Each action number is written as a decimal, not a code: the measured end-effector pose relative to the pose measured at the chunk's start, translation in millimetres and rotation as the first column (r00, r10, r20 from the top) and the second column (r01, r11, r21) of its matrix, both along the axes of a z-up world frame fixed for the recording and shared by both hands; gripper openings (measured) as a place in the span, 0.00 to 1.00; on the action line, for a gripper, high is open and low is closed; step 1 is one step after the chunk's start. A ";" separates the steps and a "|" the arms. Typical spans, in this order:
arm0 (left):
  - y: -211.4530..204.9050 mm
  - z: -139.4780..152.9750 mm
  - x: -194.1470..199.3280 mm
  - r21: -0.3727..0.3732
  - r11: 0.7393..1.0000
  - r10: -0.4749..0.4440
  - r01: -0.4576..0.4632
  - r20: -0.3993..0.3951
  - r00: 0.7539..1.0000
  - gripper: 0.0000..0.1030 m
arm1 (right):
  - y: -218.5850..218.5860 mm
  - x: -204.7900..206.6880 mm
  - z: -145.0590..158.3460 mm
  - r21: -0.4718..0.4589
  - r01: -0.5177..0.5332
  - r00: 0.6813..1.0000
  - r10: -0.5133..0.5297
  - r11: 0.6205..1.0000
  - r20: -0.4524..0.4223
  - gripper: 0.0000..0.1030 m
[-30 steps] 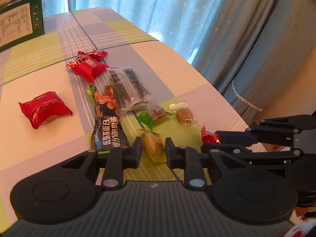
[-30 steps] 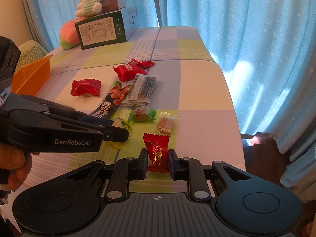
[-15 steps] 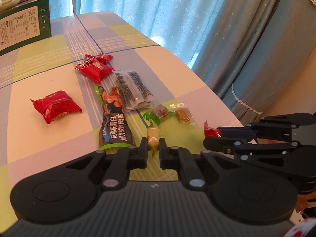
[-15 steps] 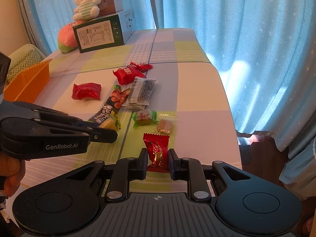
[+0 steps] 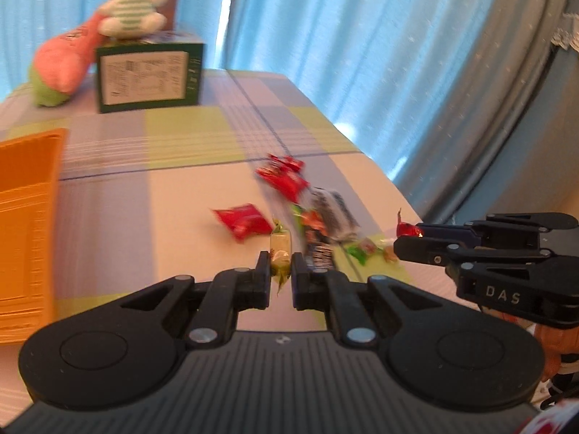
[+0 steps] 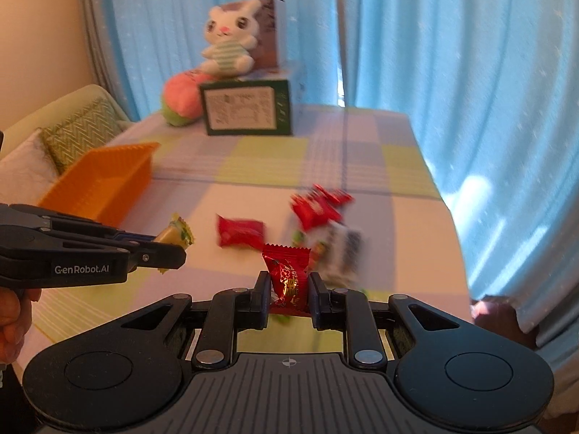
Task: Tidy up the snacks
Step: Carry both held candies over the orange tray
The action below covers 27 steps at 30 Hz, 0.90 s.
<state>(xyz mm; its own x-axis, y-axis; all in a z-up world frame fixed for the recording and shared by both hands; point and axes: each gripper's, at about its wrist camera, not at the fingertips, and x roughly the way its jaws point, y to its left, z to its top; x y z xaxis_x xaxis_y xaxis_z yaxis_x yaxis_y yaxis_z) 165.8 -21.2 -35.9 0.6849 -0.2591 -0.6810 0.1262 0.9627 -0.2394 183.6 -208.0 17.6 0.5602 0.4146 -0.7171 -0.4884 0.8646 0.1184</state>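
Note:
My left gripper (image 5: pixel 281 271) is shut on a yellow-green wrapped candy (image 5: pixel 280 249) and holds it above the table; it also shows in the right wrist view (image 6: pixel 175 234). My right gripper (image 6: pixel 288 289) is shut on a red wrapped candy (image 6: pixel 287 276), also lifted; its red tip shows in the left wrist view (image 5: pixel 408 229). An orange basket (image 6: pixel 105 177) stands at the left (image 5: pixel 25 217). Loose snacks lie on the table: a red packet (image 6: pixel 240 231), two more red packets (image 6: pixel 318 206), a clear dark-printed packet (image 5: pixel 334 213), a dark snack bar (image 5: pixel 318 242).
A green box (image 6: pixel 246 112) with a plush rabbit (image 6: pixel 231 41) on it and a pink plush (image 6: pixel 182 99) stand at the table's far end. Blue curtains hang behind and to the right. The table's right edge (image 6: pixel 456 238) is close to the snacks.
Both grippers have lifted and tilted up with their candies, and the left one has swung left toward the orange basket. The view is blurred by motion.

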 end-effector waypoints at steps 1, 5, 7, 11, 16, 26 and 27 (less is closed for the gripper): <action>12.4 5.0 -3.7 0.004 1.000 0.019 -0.019 0.005 1.000 0.09 | 8.9 -1.0 2.1 0.008 -0.010 1.000 0.010 1.000 0.003 0.21; 58.0 19.9 -19.7 0.032 0.996 0.082 -0.082 0.024 0.996 0.09 | 58.4 -1.7 14.9 0.054 -0.065 0.998 0.065 0.996 0.006 0.21; 81.8 25.5 -27.3 0.039 0.993 0.113 -0.114 0.030 0.993 0.09 | 86.9 -1.7 19.1 0.071 -0.095 0.995 0.095 0.993 0.005 0.21; 132.6 33.2 -42.0 0.063 0.981 0.182 -0.184 0.032 0.983 0.09 | 142.8 -1.2 22.4 0.098 -0.152 0.988 0.153 0.983 -0.001 0.21; 191.3 32.7 -54.7 0.089 0.961 0.260 -0.261 0.027 0.965 0.09 | 202.6 -0.3 17.4 0.120 -0.205 0.977 0.210 0.971 -0.026 0.21; 248.5 10.6 -48.7 0.090 0.945 0.315 -0.313 -0.014 0.949 0.09 | 268.4 14.8 -17.4 0.091 -0.233 0.965 0.242 0.968 -0.101 0.21; 250.1 8.5 -47.4 0.088 0.947 0.313 -0.310 -0.019 0.950 0.10 | 270.5 16.5 -20.0 0.090 -0.231 0.965 0.240 0.969 -0.106 0.21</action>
<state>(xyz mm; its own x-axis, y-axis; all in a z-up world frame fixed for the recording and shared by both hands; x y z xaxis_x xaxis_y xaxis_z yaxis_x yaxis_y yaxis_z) 118.4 228.8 -27.4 0.7000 0.0220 -0.7138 -0.1897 0.9693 -0.1562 200.1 62.5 -2.5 0.3557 0.5807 -0.7323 -0.6561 0.7131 0.2468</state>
